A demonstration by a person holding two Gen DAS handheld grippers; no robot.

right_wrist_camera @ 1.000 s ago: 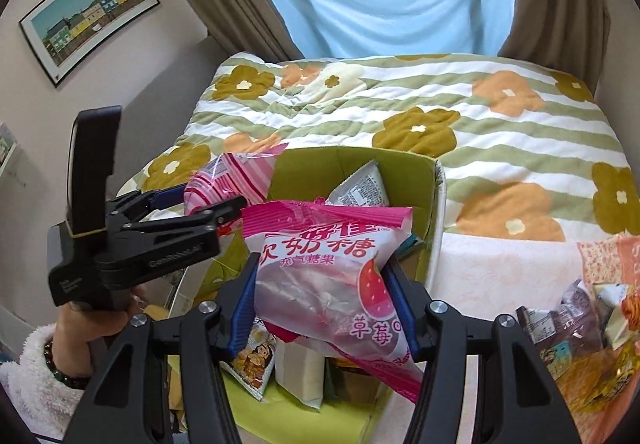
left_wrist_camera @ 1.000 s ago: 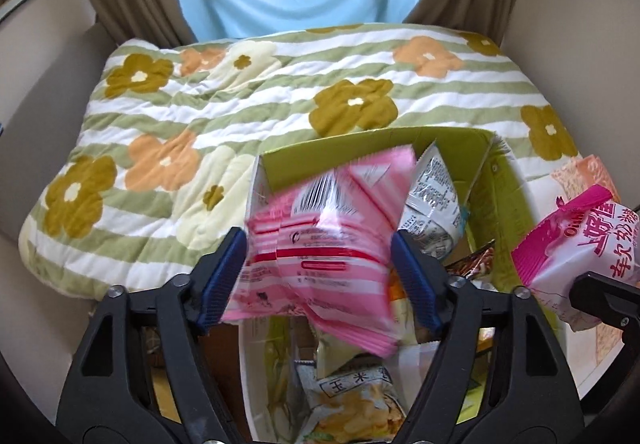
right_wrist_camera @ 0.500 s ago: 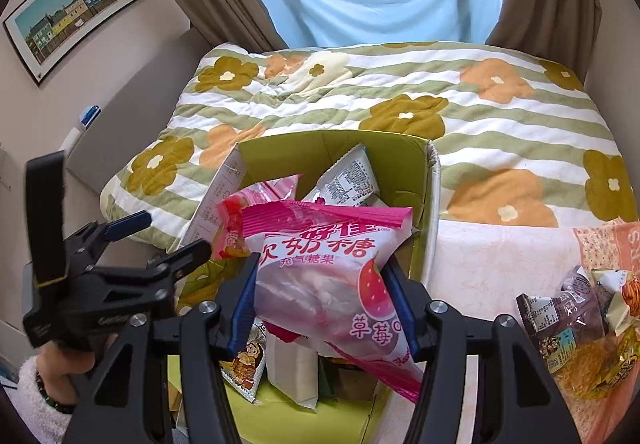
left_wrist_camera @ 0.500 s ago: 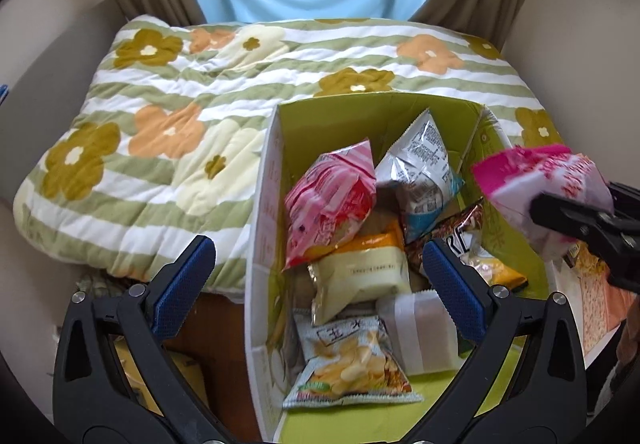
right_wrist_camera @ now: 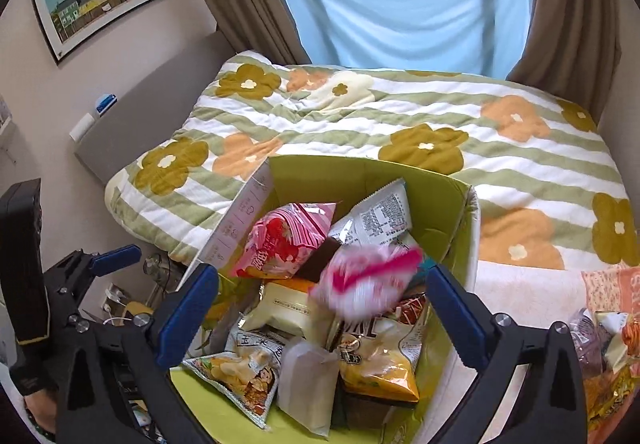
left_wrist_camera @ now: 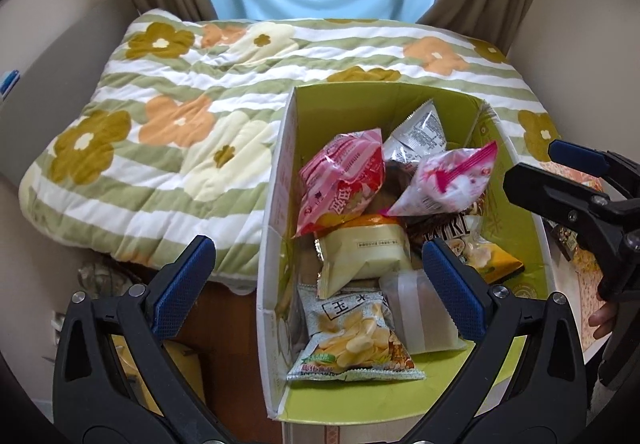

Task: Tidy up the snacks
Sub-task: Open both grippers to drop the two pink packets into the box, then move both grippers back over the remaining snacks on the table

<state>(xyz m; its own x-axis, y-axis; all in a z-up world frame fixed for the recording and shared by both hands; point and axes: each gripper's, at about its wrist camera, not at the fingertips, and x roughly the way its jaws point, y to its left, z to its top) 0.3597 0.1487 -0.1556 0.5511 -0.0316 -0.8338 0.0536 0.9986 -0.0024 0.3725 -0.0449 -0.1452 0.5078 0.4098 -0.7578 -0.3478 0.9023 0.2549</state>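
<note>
- The right gripper (right_wrist_camera: 320, 304) has just been opening; its jaws stand spread, the blurred pink bag (right_wrist_camera: 366, 284) free between them.
- The left gripper (left_wrist_camera: 316, 284) gapes empty over the green box (left_wrist_camera: 276, 203).

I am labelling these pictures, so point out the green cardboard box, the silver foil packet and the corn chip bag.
green cardboard box (left_wrist_camera: 344, 103): left wrist view, inner far wall.
silver foil packet (left_wrist_camera: 420, 133): left wrist view, printed back.
corn chip bag (left_wrist_camera: 354, 344): left wrist view, pictured chips.

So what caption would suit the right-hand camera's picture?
Open right tool over green box just after letting go of pink candy bag, blurred above the snacks.
</note>
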